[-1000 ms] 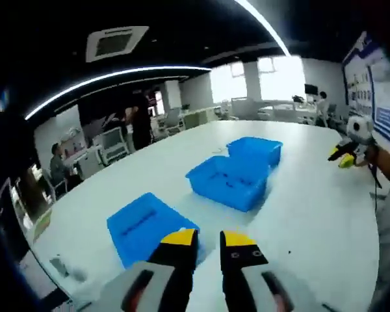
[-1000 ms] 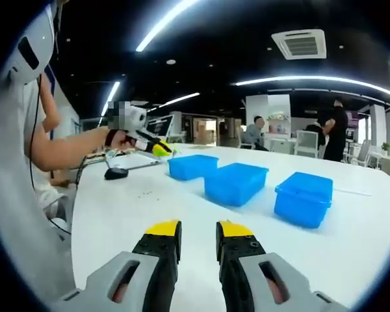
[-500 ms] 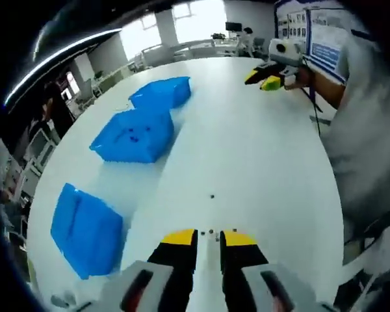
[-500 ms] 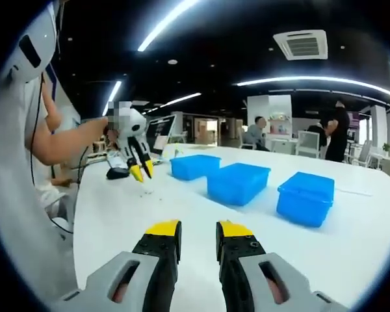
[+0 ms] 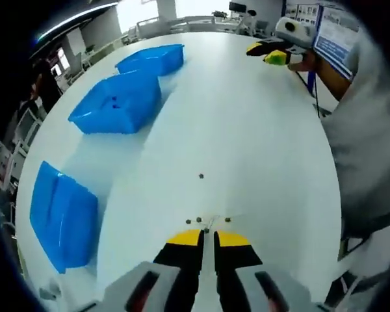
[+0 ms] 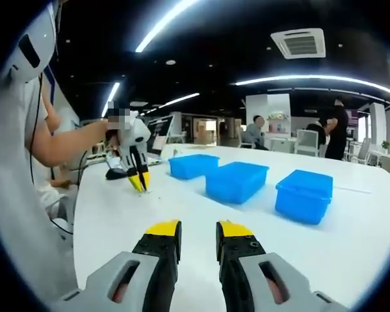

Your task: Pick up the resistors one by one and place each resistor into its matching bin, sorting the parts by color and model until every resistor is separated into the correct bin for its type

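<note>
Left gripper view: left gripper (image 5: 207,238) jaws nearly together over resistors (image 5: 211,221) on table (image 5: 260,143), near-side of blue bins (image 5: 117,103), may pinch two; right gripper view: right gripper (image 6: 197,229) jaws apart, idle

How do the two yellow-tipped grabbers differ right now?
The left gripper points down at the white table, tips almost touching over tiny resistors; the right gripper is held level above the table, away from them. The left's jaws are nearly closed; the right's stand clearly apart. Both share yellow tips and black-and-grey bodies.
</note>
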Action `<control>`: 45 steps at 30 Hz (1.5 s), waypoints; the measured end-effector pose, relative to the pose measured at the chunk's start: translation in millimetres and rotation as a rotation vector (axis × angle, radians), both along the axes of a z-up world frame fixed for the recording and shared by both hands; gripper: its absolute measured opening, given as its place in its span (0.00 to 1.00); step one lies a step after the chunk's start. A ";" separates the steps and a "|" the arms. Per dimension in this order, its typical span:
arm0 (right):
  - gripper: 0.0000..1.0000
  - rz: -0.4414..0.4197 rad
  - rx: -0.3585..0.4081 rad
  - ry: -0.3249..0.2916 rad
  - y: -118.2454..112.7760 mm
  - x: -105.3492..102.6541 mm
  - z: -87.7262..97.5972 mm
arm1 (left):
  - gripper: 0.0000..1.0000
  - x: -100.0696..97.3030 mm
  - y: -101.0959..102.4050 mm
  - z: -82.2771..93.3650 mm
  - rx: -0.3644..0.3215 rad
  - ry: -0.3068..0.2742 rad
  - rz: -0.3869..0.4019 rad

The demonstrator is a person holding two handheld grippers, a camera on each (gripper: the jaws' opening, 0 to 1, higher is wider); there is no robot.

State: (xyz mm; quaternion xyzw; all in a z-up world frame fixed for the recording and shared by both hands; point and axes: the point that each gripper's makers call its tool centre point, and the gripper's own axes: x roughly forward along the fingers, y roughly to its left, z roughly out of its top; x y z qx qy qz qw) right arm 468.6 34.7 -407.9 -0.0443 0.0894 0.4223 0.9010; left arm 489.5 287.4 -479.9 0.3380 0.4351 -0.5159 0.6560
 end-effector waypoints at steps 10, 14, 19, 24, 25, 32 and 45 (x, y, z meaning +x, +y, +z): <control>0.24 0.001 0.006 0.000 -1.7 0.6 -0.5 | 0.05 -4.8 -5.6 -0.9 -0.032 0.076 0.008; 0.24 0.002 0.007 0.005 -1.8 1.4 -2.7 | 0.05 -5.3 -4.0 2.8 -0.069 0.097 0.005; 0.24 0.011 0.014 -0.004 -1.3 1.4 -0.6 | 0.05 -10.4 -10.2 17.4 -0.142 0.091 0.023; 0.24 0.028 0.020 -0.007 3.7 1.2 0.2 | 0.05 1.0 -17.5 40.1 -0.327 0.054 0.058; 0.24 0.030 0.019 -0.007 4.5 0.9 -0.2 | 0.05 4.0 -19.3 45.4 -0.372 0.045 0.063; 0.26 0.046 0.016 0.010 5.8 -2.0 -2.8 | 0.05 60.5 -15.8 87.5 -0.629 -0.172 0.229; 0.28 0.076 -0.009 0.030 8.2 -7.6 -7.8 | 0.22 182.5 75.7 110.3 -0.694 -0.501 0.961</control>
